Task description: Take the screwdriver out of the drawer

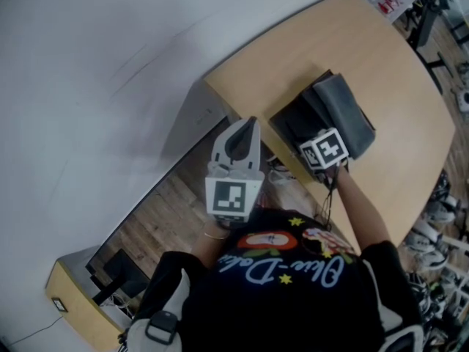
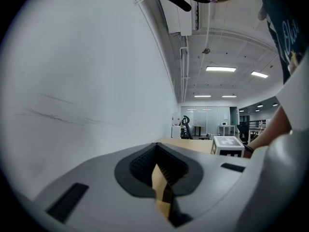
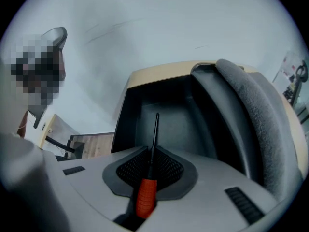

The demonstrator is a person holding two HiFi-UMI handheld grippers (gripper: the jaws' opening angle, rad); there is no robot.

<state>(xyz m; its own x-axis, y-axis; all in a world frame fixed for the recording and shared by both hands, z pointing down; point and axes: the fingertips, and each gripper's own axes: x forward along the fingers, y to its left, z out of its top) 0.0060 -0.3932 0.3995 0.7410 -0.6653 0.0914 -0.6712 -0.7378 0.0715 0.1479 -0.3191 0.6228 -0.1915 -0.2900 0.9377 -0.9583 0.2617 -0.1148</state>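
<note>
The screwdriver (image 3: 146, 196) has a red handle and a thin black shaft that points into the open dark drawer (image 3: 183, 124). My right gripper (image 3: 150, 166) is shut on it just above the handle. In the head view the right gripper (image 1: 323, 149) hovers over the drawer (image 1: 293, 123) at the near edge of the wooden table (image 1: 366, 57); the screwdriver is hidden there. My left gripper (image 1: 245, 134) is held up left of the drawer, off the table. In its own view the left gripper (image 2: 159, 173) is shut with nothing held.
The drawer's grey padded front (image 1: 344, 112) folds out to the right. A white wall fills the left side. Below the table are a wood floor (image 1: 157, 218), a low wooden cabinet (image 1: 73, 284) and shoes (image 1: 440, 211) at the right.
</note>
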